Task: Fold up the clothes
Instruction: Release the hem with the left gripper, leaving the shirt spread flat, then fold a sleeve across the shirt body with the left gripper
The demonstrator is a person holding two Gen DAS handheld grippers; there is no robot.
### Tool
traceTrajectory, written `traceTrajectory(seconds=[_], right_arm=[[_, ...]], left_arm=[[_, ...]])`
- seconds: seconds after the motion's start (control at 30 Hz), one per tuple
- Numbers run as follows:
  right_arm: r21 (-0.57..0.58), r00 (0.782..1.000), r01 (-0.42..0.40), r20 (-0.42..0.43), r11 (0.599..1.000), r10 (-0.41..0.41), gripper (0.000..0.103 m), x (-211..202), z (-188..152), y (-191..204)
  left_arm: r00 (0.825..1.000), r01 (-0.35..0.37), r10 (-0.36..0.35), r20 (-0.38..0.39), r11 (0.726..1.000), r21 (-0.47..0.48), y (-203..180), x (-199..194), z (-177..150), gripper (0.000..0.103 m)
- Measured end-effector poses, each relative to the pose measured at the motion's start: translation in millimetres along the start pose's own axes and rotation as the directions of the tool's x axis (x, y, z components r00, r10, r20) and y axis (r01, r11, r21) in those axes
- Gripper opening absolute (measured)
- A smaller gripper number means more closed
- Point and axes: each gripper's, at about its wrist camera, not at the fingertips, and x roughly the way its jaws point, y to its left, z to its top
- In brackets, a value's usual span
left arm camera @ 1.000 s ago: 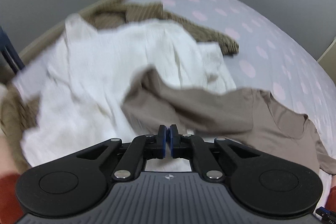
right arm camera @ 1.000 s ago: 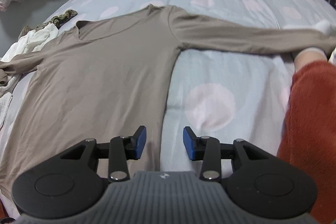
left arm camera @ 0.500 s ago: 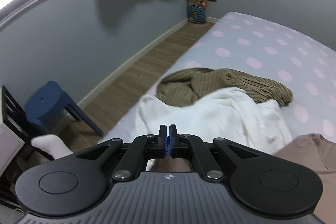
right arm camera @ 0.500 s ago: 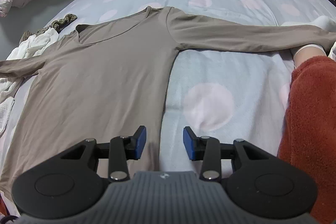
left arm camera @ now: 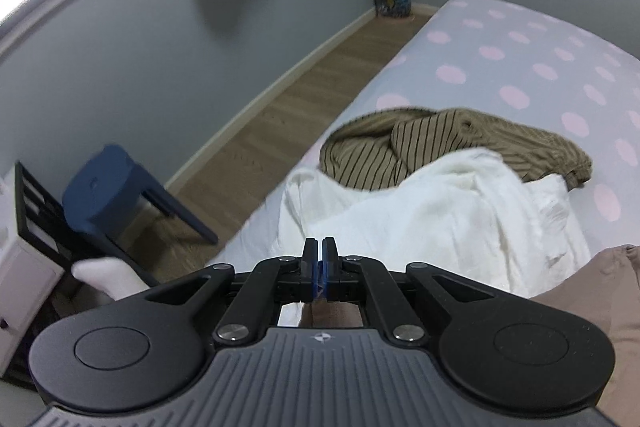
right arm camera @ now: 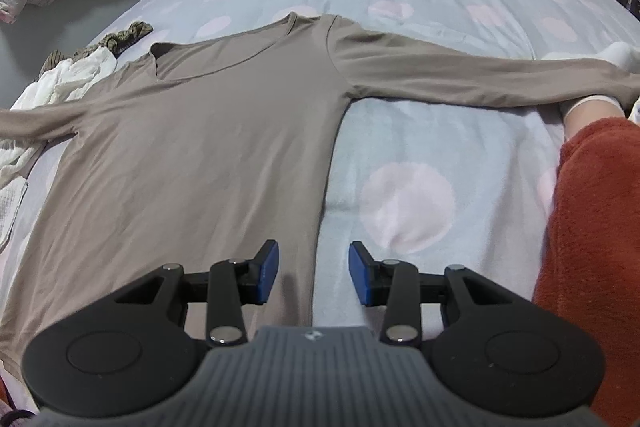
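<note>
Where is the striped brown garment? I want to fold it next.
In the left wrist view the striped brown garment lies bunched near the bed's left edge, partly under the white garment, beyond the left gripper.

Black linkage arms with silver screws are carrying blue pads (right arm camera: 267,269) on each gripper; a fuzzy rust-orange sleeve (right arm camera: 592,227) is covering the person's arm.

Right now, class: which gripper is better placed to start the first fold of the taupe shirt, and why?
Probably the left gripper: it is shut on the taupe shirt's sleeve, ready to carry it across. The right gripper is open, holding nothing, straddling the shirt's side edge.
</note>
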Motion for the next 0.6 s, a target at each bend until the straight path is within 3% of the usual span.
traceTrajectory(seconds=[0.2,0.37,0.47,0.53,0.6], right_arm=[[0.010,1.000,0.005,0.005,1.000,-0.005,0.042,-1,1,-1],[-0.040,1.000,-0.005,0.010,0.999,0.005,0.042,5,7,9],[-0.093,1.000,0.003,0.026,0.996,-0.001,0.042,8,13,17],[-0.129,0.999,0.009,0.037,0.992,-0.004,0.042,10,18,23],[-0.159,0.998,0.008,0.061,0.987,0.002,0.042,10,21,28]], left_arm=[[0.997,0.070,-0.070,-0.031,0.998,-0.006,3,-6,-11,0.000],[0.974,0.222,-0.218,-0.062,0.973,0.058,-21,-50,-14,0.000],[0.944,0.329,-0.324,-0.063,0.938,0.106,-50,-85,-13,0.000],[0.912,0.411,-0.405,-0.069,0.902,0.133,-74,-108,-11,0.000],[0.867,0.497,-0.492,-0.073,0.853,0.157,-103,-129,-8,0.000]])
